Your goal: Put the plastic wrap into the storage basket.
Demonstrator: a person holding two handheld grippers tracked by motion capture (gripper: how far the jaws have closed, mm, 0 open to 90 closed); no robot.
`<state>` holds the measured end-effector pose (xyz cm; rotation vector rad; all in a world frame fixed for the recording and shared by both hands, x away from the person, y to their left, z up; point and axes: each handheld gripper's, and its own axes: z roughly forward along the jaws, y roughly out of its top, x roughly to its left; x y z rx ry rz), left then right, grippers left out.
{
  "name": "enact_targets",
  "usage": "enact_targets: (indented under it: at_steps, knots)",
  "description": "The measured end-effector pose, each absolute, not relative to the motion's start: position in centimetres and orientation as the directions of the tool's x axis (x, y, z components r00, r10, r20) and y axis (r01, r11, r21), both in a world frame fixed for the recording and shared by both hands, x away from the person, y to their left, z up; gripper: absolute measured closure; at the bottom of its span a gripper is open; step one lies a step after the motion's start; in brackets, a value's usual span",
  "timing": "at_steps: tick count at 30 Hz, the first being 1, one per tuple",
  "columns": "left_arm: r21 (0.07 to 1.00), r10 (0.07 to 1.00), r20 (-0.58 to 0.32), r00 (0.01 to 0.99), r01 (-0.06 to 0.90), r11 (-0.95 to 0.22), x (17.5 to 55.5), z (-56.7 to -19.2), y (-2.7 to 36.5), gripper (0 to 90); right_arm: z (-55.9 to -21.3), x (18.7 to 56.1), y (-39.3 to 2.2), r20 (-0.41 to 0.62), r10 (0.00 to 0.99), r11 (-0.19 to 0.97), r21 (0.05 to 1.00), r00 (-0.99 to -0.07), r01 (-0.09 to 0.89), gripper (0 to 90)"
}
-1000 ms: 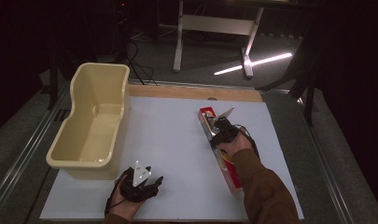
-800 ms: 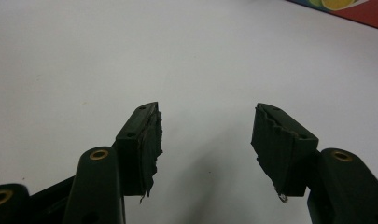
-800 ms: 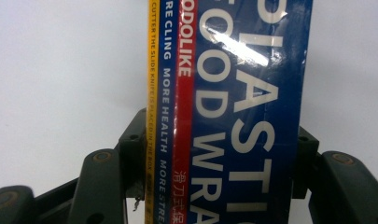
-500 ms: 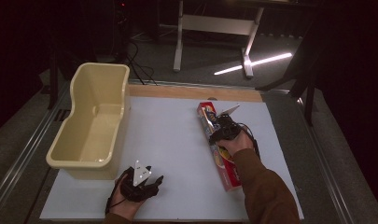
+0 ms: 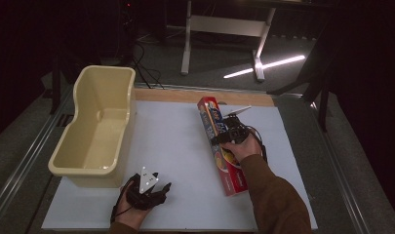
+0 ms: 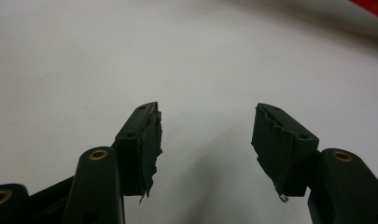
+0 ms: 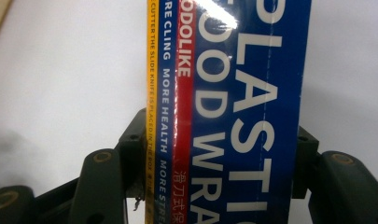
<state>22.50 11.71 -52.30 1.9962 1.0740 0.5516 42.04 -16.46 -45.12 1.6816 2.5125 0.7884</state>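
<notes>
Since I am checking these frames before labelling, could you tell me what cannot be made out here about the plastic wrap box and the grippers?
- Plastic wrap box: in the right gripper view both ends run past the picture's edges, and its print is cut off.
- Same box in the high view: the right gripper and the hand cover its middle.
- Left gripper, high view: jaws too small and dark to read.
- Beige tub: the near wall hides the floor behind it.

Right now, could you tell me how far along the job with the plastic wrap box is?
Done: the right gripper is shut on the plastic wrap box, its fingers pressing both sides. In hand: the box's far end looks tilted up off the white table. Left: probably carrying it to the empty beige tub. The left gripper rests open.
</notes>
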Motion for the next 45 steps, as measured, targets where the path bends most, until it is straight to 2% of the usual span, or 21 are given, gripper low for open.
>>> enact_targets:
  at_steps: [5, 24, 32, 37, 45]
  knots:
    - [0.807, 0.835, 0.012, 0.550, 0.488, -0.333, 22.5, -52.3, 11.7, 42.0, -44.4, 41.7, -15.6, 0.265, 0.860, 0.295, 0.437, -0.436, 0.849, 42.1]
    - [0.818, 0.843, 0.001, 0.537, 0.484, -0.310, 22.4, -52.2, 12.0, 38.2, -41.6, 43.0, -13.4, 0.505, 0.763, 0.113, 0.509, -0.403, 0.853, 42.1]
    - [0.826, 0.843, -0.004, 0.538, 0.477, -0.301, 22.3, -52.1, 11.9, 37.1, -40.1, 43.6, -12.4, 0.537, 0.745, 0.056, 0.540, -0.395, 0.840, 42.1]
    - [0.831, 0.845, -0.007, 0.534, 0.473, -0.293, 22.2, -52.0, 12.0, 36.7, -39.2, 43.8, -11.8, 0.531, 0.743, 0.064, 0.550, -0.408, 0.833, 42.1]
    - [0.836, 0.842, -0.006, 0.540, 0.465, -0.292, 22.1, -51.9, 12.0, 36.4, -37.5, 43.7, -10.2, 0.579, 0.696, 0.038, 0.561, -0.425, 0.827, 42.0]
